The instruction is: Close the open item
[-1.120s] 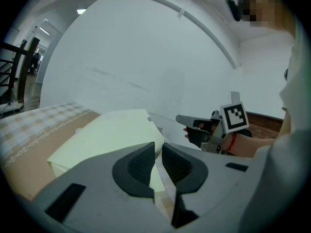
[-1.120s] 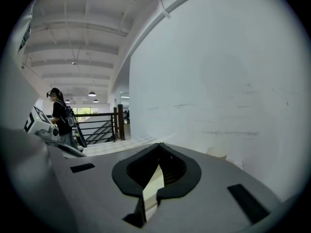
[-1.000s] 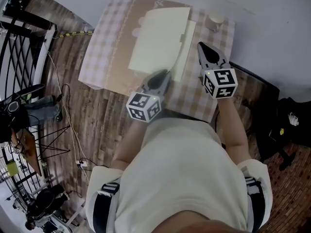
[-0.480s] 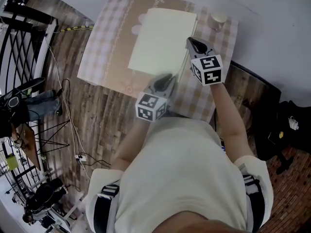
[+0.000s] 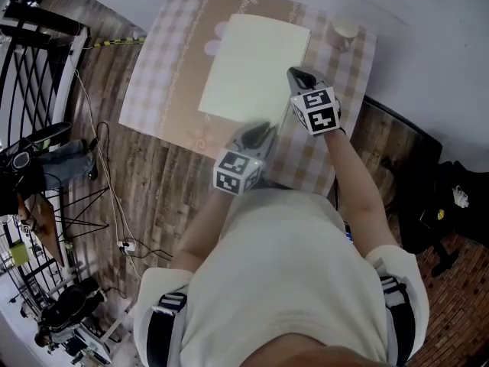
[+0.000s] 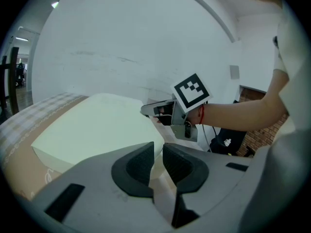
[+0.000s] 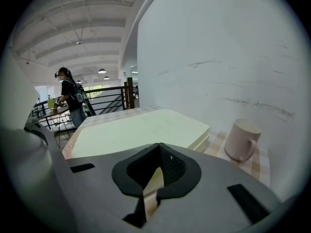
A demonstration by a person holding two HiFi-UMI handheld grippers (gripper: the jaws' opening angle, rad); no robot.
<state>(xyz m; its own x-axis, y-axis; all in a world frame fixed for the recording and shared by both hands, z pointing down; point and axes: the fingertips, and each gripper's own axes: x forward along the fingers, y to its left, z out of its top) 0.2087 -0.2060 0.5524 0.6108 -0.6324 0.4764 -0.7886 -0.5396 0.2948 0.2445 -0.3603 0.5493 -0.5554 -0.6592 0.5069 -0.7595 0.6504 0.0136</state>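
Observation:
A pale yellow-green book [image 5: 252, 67] lies closed and flat on the checked tablecloth [image 5: 164, 75]. My right gripper [image 5: 294, 73] rests over the book's right edge with its jaws shut and nothing between them; its own view looks across the cover [image 7: 141, 130] past the tips [image 7: 158, 149]. My left gripper [image 5: 263, 131] is at the book's near edge. Its jaws [image 6: 158, 152] are opening, a narrow gap shows, and the book's near corner [image 6: 148, 147] sits just ahead of the gap with no pad pressing on it. The right gripper [image 6: 146, 110] shows across the book.
A pale mug [image 5: 341, 33] stands at the table's far right corner, close to the wall [image 7: 243, 140]. A black metal railing [image 5: 30, 67] runs at the left. A person [image 7: 70, 101] stands far off. Tripod legs and cables lie on the wooden floor [image 5: 99, 205].
The book's cover, raised along the right side a second ago, now lies flat. My right gripper has moved left onto the book's right edge. The left gripper has shifted slightly right.

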